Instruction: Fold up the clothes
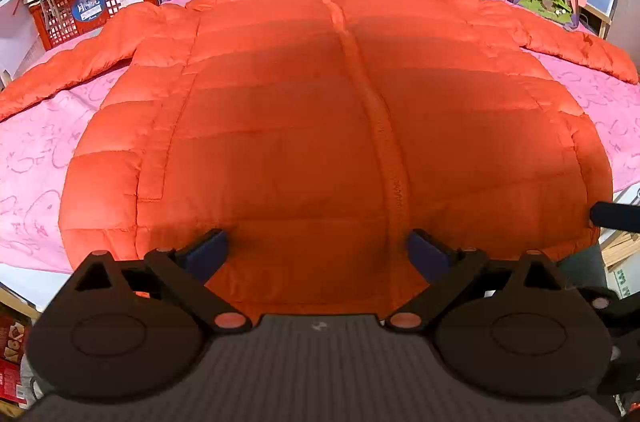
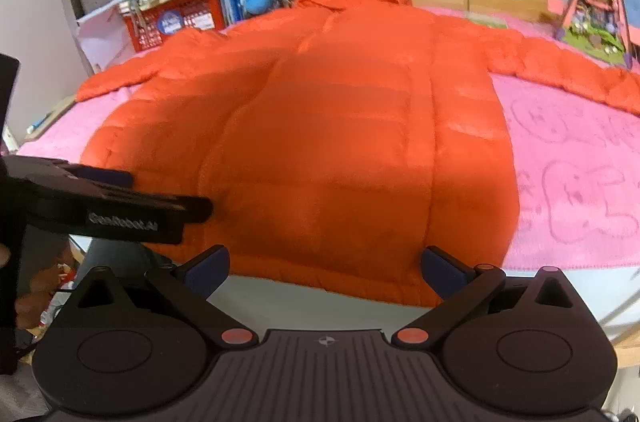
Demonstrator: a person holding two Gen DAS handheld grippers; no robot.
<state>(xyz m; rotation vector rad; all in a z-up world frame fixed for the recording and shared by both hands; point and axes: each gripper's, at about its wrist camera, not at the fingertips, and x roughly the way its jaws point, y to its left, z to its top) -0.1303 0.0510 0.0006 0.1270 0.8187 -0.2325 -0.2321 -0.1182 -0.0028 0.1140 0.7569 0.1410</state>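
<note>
Orange puffer jacket [image 1: 320, 126] spread flat, front up, sleeves out, on pink blanket [image 2: 568, 158]. Left gripper [image 1: 318, 254] and right gripper [image 2: 326, 272] held apart above hem, nothing grasped.

Left gripper [image 1: 318, 250] and right gripper [image 2: 325, 268], side by side, level, jaws spread wide, holding nothing.

One orange jacket [image 1: 320, 110], one pink blanket [image 1: 40, 150], one red crate [image 1: 96, 2], and two claws, the left claw [image 1: 320, 254] and the right claw [image 2: 325, 268].
</note>
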